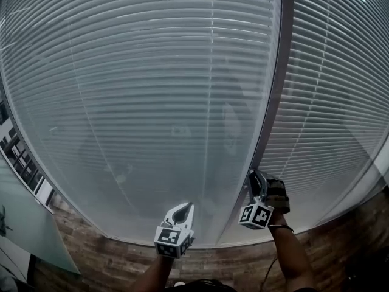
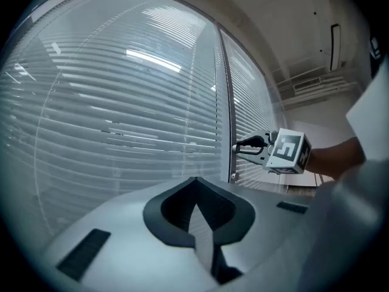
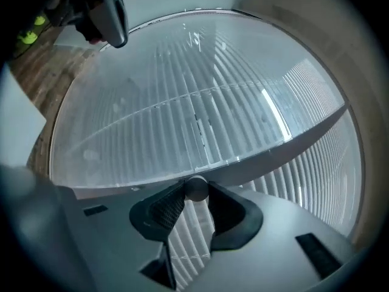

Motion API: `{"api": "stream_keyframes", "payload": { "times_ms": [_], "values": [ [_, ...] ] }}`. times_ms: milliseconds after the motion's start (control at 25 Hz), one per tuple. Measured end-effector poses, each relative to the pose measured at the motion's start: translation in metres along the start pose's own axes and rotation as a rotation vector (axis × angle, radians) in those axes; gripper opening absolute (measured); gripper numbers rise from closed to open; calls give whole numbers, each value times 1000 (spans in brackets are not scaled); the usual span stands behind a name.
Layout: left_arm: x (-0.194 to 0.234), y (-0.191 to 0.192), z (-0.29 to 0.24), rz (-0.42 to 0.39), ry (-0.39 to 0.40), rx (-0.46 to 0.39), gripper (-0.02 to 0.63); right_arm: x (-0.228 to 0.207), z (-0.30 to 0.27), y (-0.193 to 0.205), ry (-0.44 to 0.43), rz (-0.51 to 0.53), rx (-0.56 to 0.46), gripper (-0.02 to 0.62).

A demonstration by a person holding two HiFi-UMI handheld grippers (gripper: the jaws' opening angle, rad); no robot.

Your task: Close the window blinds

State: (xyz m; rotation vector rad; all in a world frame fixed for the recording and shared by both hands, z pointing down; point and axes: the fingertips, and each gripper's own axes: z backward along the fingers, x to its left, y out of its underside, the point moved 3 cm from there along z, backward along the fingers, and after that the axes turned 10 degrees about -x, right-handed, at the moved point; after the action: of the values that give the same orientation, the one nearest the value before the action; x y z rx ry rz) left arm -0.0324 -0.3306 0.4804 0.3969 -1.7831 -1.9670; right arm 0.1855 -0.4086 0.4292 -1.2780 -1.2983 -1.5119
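Note:
Horizontal slatted blinds hang behind glass in a wide pane, with a second pane to its right. A dark upright frame post runs between the two panes. My right gripper reaches level to this post and is shut on a small round knob, which is pinched between its ribbed pads. The left gripper view shows the right gripper meeting the post. My left gripper hovers lower left of the right one, short of the glass, with its jaw tips together and nothing between them.
A strip of wood-patterned surface runs below the window. A pale glass panel stands at the far left. A second small stud sits lower on the post. A ceiling vent shows at the right.

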Motion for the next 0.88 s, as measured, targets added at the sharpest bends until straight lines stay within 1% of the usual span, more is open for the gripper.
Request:
{"api": "stream_keyframes", "payload": {
  "times_ms": [40, 120, 160, 240, 360, 520, 760, 880],
  "values": [
    [-1, -1, 0, 0, 4, 0, 0, 0, 0, 0, -4, 29, 2, 126],
    [-3, -10, 1, -6, 6, 5, 0, -1, -1, -1, -12, 54, 2, 126],
    [-3, -14, 1, -9, 5, 7, 0, -1, -1, -1, -15, 54, 1, 126],
    [0, -4, 1, -11, 2, 1, 0, -1, -1, 0, -16, 52, 0, 126],
    [0, -6, 1, -6, -19, -6, 0, -1, -1, 0, -14, 54, 0, 126],
    [-3, 1, 1, 0, 3, -1, 0, 0, -1, 0, -12, 52, -4, 126],
    [-1, -1, 1, -6, -10, 1, 0, 0, -1, 0, -7, 57, -4, 126],
    [-5, -4, 0, -44, 0, 1, 0, -3, -1, 0, 13, 68, -10, 126]
  ]
}}
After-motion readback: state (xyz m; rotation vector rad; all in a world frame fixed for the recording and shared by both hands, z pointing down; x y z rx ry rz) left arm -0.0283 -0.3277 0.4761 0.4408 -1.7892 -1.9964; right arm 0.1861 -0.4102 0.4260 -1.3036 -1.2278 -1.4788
